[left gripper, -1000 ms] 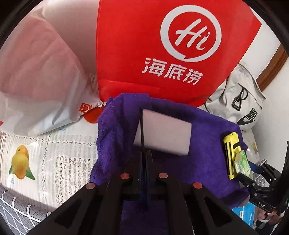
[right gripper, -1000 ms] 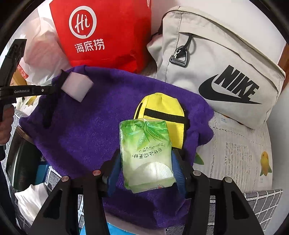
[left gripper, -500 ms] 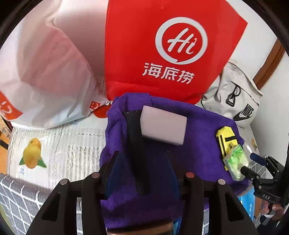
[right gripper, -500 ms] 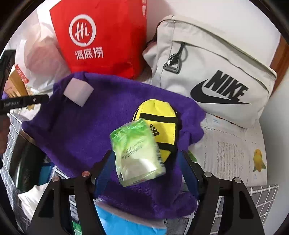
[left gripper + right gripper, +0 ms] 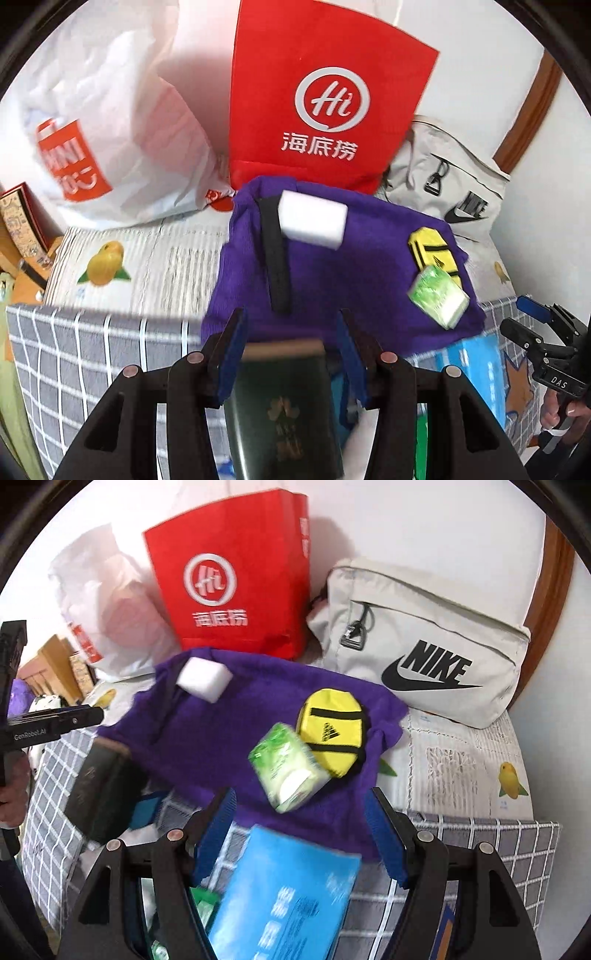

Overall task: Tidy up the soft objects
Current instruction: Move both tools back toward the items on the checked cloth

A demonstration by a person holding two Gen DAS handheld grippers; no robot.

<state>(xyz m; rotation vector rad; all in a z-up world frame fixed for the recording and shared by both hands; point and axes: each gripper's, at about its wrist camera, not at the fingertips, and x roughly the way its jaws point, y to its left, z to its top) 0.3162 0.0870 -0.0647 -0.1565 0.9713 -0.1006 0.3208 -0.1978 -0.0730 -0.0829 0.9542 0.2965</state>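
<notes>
The right gripper (image 5: 301,827) is spread wide and holds nothing, poised above a blue pack (image 5: 284,897). Just beyond it, the green tissue pack (image 5: 286,771) lies tilted on the purple towel (image 5: 207,738), touching the yellow Adidas pouch (image 5: 332,731). The left gripper (image 5: 290,350) is likewise wide and empty, over a dark booklet (image 5: 284,406). The white sponge block (image 5: 313,219) sits at the towel's far edge. All 3 look light and squashy; pinching across their short sides should do.
</notes>
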